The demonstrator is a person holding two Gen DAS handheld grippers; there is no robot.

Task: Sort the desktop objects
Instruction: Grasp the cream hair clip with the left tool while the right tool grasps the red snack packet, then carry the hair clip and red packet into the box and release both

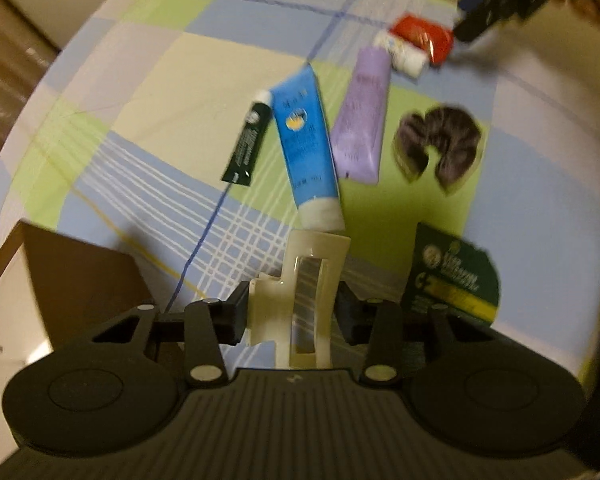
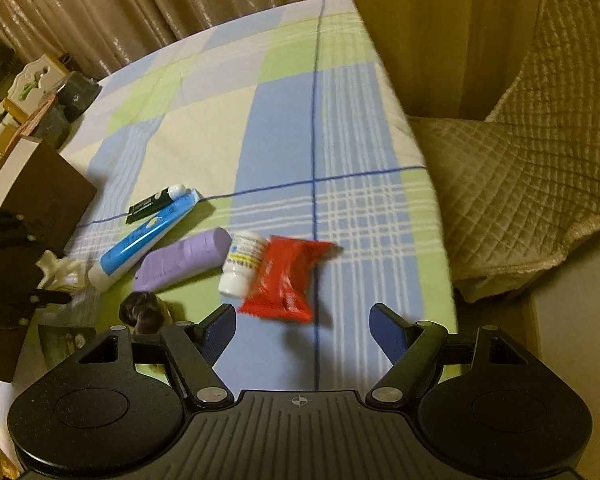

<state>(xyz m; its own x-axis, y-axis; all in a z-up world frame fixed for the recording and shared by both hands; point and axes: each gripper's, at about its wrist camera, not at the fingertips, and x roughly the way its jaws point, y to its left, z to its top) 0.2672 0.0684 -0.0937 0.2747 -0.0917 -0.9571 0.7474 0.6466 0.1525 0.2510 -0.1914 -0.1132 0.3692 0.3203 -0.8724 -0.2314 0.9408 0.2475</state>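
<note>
The left hand-held gripper is clamped on a cream hair claw above the counter's near edge. The right hand-held gripper, jaws spread and empty, hovers near the red packet. Tubes, a bottle and a scrunchie lie unsorted mid-counter, so sorting looks barely begun.

Black hand-held gripper, blue pads.

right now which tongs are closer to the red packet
Right. The right tongs hang open just short of the red packet; the left tongs, gripping a hair clip, sit across the tubes.
</note>
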